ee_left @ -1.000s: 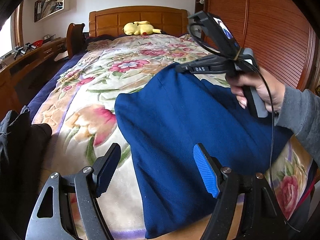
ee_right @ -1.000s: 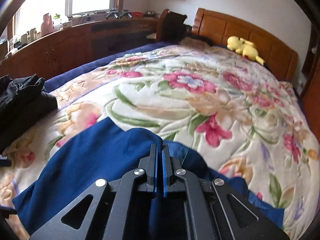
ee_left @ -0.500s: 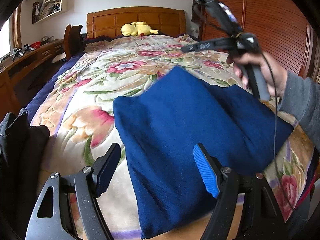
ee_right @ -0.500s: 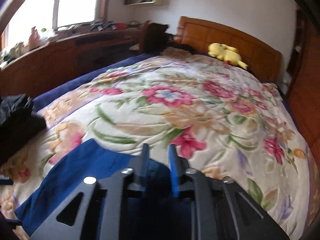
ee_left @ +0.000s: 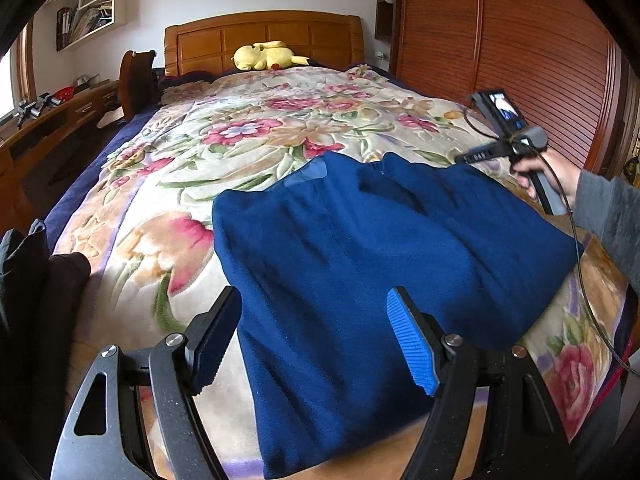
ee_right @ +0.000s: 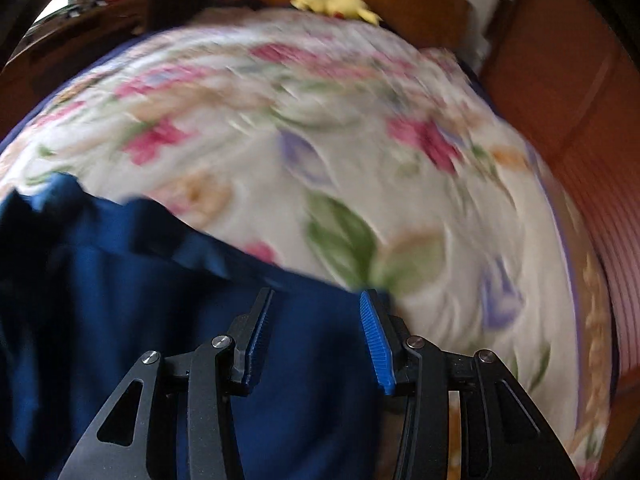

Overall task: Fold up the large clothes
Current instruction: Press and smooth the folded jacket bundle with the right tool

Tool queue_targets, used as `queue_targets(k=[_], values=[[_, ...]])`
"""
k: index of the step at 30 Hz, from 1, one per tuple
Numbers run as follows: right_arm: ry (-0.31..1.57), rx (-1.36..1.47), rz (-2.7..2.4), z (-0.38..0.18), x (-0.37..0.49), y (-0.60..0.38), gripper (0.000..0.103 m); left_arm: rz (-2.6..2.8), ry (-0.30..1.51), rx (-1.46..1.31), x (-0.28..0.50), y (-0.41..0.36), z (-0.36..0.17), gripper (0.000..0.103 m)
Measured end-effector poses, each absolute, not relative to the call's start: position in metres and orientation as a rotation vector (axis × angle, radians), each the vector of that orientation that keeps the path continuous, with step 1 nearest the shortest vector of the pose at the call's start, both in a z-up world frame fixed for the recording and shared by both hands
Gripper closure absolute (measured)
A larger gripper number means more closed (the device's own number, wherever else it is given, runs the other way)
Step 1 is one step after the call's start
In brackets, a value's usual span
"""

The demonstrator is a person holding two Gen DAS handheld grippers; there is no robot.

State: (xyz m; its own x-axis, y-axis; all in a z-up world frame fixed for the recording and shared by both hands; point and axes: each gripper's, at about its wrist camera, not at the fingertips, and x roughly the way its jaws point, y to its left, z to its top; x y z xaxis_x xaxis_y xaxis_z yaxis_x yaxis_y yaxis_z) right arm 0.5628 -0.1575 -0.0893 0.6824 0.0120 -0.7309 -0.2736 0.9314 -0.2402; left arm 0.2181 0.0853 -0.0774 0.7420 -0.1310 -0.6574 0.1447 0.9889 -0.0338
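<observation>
A large dark blue garment [ee_left: 360, 264] lies folded on the flowered bedspread [ee_left: 248, 136], near the foot of the bed. My left gripper [ee_left: 316, 340] is open and empty, just above the garment's near edge. My right gripper [ee_right: 316, 336] is open and empty over the garment's right edge [ee_right: 160, 320]; its view is blurred by motion. In the left wrist view the right gripper's body [ee_left: 504, 148] is held in a hand at the right, above the garment's far right corner.
A black clothing pile [ee_left: 36, 280] lies at the bed's left near corner. A yellow plush toy [ee_left: 264, 56] rests by the wooden headboard [ee_left: 264, 36]. A wooden desk [ee_left: 44, 128] runs along the left, a slatted wardrobe [ee_left: 528, 64] along the right.
My right gripper let go of the blue garment, opened, and pulled back to the right. The lifted fold dropped flat onto the garment. My left gripper stayed open and still.
</observation>
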Motion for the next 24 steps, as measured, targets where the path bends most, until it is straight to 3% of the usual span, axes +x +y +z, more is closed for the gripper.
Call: queue_targets(k=[5,7,8,9,11,14,19,22,24], values=[[0.891,-0.262,0.153,-0.11,0.573,-0.185,0.058,-0.15,0.732,0.028,0.22,0.082,-0.081,0.027],[0.895,-0.222,0.187,-0.111,0.573,-0.189,0.071,-0.15,0.734,0.032,0.221,0.081,-0.082,0.027],[0.901,-0.204,0.216,-0.109,0.576,-0.192,0.091,-0.15,0.736,0.033,0.222,0.08,-0.082,0.027],[0.899,-0.198,0.24,-0.107,0.576,-0.192,0.098,-0.151,0.736,0.034,0.222,0.08,-0.082,0.027],[0.848,-0.229,0.249,-0.1,0.571,-0.193,0.101,-0.151,0.739,0.036,0.222,0.079,-0.083,0.027],[0.717,-0.225,0.121,-0.075,0.569,-0.219,0.101,-0.151,0.737,0.036,0.222,0.078,-0.083,0.027],[0.769,-0.186,0.053,-0.072,0.575,-0.239,0.099,-0.159,0.731,0.028,0.221,0.078,-0.082,0.027],[0.771,-0.212,0.064,-0.07,0.561,-0.24,0.088,-0.171,0.719,0.026,0.219,0.076,-0.08,0.027],[0.759,-0.193,0.095,-0.063,0.546,-0.248,0.07,-0.179,0.713,0.026,0.217,0.073,-0.079,0.027]])
